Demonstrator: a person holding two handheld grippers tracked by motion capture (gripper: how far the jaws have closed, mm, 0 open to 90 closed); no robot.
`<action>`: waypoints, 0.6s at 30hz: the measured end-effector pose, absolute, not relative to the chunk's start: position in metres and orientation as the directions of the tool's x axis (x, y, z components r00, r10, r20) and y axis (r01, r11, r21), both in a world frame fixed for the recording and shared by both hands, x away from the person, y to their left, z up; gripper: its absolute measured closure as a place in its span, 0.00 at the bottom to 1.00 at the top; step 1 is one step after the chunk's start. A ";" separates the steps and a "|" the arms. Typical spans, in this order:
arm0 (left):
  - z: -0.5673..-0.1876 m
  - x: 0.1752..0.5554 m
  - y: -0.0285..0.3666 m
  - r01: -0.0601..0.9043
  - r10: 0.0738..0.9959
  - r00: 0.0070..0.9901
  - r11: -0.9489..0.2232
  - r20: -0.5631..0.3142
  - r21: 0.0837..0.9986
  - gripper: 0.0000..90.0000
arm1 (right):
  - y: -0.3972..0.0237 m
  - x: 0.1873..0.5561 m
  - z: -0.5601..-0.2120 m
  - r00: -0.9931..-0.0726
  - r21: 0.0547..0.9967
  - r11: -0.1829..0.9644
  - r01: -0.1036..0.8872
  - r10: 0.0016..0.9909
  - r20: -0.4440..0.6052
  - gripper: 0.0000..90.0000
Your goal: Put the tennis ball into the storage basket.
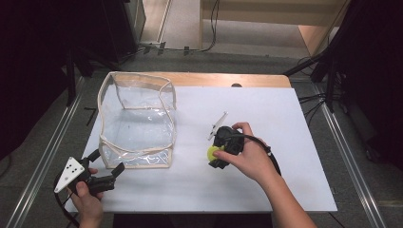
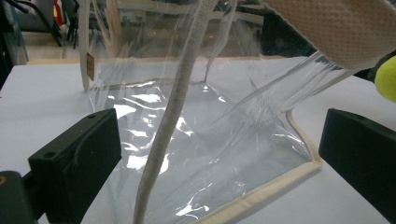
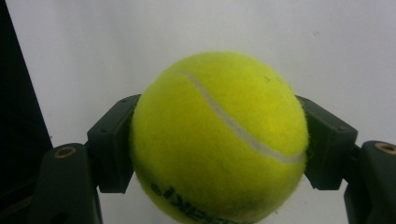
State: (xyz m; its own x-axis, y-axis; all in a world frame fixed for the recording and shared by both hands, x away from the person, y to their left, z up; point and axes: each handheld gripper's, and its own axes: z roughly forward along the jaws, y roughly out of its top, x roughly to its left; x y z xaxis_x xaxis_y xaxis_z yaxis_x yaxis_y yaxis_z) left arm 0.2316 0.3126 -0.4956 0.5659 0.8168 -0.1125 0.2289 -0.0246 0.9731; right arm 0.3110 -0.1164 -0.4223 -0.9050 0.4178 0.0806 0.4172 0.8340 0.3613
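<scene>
A white table (image 1: 285, 118) carries a clear plastic bag (image 1: 138, 123) with cream trim, standing open at left, a small tan label (image 2: 90, 66) on its edge too blurred to read. The left gripper (image 1: 111, 176), jaws wide apart, faces the bag's near corner. The right gripper (image 1: 215, 154) clamps a yellow tennis ball (image 3: 219, 140) just above the tabletop, right of the bag; black lettering (image 3: 187, 205) on the ball is cut off, unreadable.

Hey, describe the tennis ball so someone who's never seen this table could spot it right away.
On the white table sheet, look right of the clear plastic bag. There the right gripper clamps a tennis ball. It is the one fuzzy yellow-green sphere with a curved white seam.
</scene>
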 end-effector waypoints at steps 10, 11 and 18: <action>-0.496 0.232 0.313 0.230 0.817 0.565 -0.025 -0.113 0.973 0.00 | -0.109 0.314 -0.416 -0.907 0.352 0.838 0.417 0.412 0.092 0.26; -0.496 0.232 0.313 0.230 0.817 0.565 -0.024 -0.113 0.973 0.00 | -0.108 0.315 -0.416 -0.911 0.356 0.840 0.408 0.402 0.096 0.26; -0.496 0.232 0.312 0.230 0.817 0.566 -0.026 -0.112 0.973 0.00 | -0.103 0.317 -0.411 -0.915 0.361 0.842 0.400 0.390 0.104 0.26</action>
State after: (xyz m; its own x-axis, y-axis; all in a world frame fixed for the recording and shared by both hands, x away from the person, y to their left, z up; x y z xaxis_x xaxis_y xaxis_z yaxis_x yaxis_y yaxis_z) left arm 0.2316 0.3124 -0.4956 0.5656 0.8171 -0.1121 0.2299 -0.0256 0.9729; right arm 0.3166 -0.1031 -0.4110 -0.9148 0.3904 0.1036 0.4004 0.8422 0.3611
